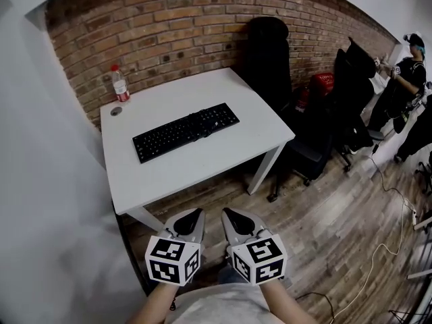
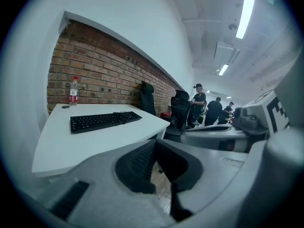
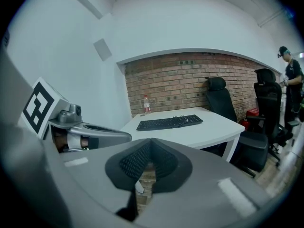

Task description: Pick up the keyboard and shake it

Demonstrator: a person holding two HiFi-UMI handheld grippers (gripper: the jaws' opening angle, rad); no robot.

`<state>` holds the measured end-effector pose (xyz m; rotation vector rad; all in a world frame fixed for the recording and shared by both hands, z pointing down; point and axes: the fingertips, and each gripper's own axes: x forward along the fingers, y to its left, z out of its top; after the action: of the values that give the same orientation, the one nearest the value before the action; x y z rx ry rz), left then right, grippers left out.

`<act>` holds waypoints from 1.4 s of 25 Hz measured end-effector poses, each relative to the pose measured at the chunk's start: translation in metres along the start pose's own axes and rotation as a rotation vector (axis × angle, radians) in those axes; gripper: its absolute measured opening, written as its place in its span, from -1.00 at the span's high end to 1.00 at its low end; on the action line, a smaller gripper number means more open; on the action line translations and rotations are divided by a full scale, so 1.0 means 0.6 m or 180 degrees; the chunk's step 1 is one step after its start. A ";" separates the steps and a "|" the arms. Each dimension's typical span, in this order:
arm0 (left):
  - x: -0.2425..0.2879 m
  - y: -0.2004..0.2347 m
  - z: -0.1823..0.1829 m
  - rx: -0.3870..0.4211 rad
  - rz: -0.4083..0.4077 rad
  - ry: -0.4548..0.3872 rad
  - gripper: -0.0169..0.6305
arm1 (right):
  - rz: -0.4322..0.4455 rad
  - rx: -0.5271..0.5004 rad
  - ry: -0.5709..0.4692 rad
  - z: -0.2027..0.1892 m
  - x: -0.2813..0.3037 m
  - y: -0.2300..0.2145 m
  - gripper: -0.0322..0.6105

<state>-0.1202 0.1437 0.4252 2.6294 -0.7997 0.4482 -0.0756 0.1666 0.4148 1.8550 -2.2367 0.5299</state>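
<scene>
left gripper (image 1: 194,214): jaws together, seemingly empty; right gripper (image 1: 229,214): same; keyboard (image 1: 185,131): untouched on table (image 1: 229,157)

Ahead of the left gripper (image 1: 192,216) and right gripper (image 1: 233,214), a white worktop (image 1: 202,164) meets a brick wall (image 1: 169,25). A red-labelled bottle (image 1: 120,84) stands at its far-left corner. Black chairs (image 1: 268,52) and a person (image 1: 405,79) stand well right of the right gripper.
</scene>
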 end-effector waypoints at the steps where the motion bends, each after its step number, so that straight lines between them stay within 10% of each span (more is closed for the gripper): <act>1: 0.013 0.003 0.006 -0.0008 0.0015 0.0002 0.97 | 0.0015 0.0002 0.0006 0.004 0.008 -0.012 0.87; 35: 0.317 0.073 0.130 -0.0318 0.0745 0.0010 0.96 | 0.0730 -0.0101 0.0189 0.102 0.207 -0.302 0.87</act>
<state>0.0196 -0.0121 0.4415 2.4534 -1.1056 0.4607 0.0815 0.0023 0.4316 1.5558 -2.4175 0.5737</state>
